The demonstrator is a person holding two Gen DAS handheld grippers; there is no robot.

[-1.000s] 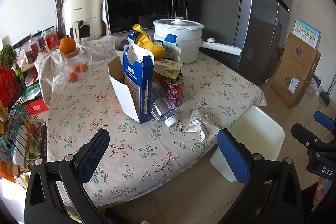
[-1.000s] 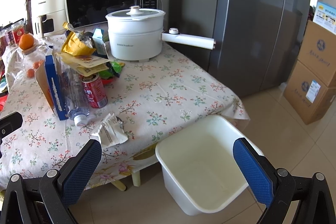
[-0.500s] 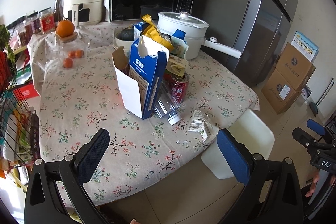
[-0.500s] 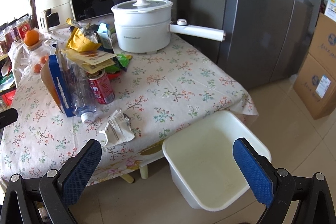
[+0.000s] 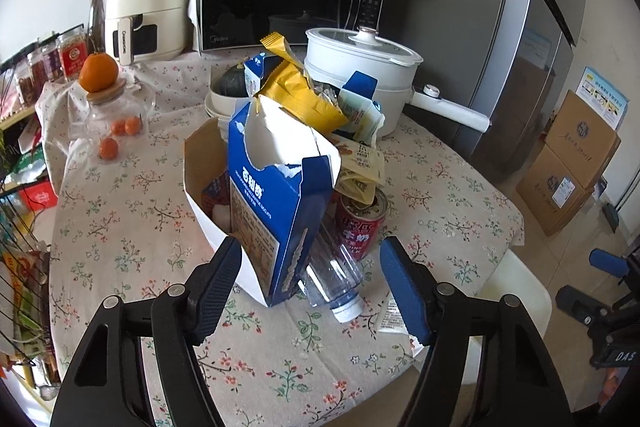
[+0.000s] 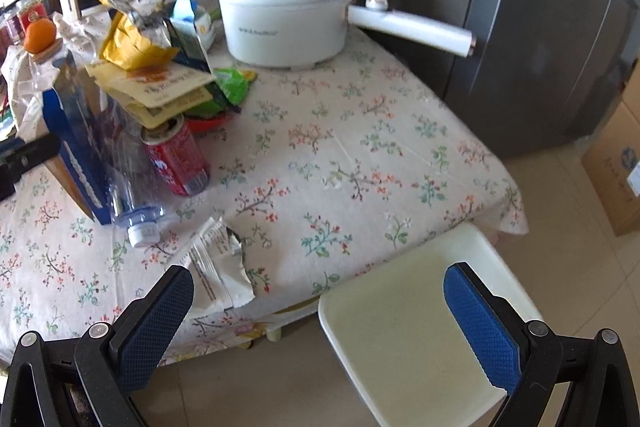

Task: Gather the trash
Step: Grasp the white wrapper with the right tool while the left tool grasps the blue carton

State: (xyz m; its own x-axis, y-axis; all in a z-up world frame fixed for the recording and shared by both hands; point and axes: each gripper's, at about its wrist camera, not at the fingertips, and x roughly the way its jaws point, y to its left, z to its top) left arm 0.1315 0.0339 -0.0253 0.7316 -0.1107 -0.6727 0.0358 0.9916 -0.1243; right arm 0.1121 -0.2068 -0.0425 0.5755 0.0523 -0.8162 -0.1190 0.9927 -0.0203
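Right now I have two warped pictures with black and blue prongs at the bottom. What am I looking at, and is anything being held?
Each picture comes from a fisheye camera on a hand-held gripper that a person carries. The prongs are its fingers. The left hand-held gripper is open, reaching toward a torn blue carton and a clear bottle lying beside a red can. The right hand-held gripper is open over the table edge, near a white wrapper and a white bin on the floor. Nothing is held.
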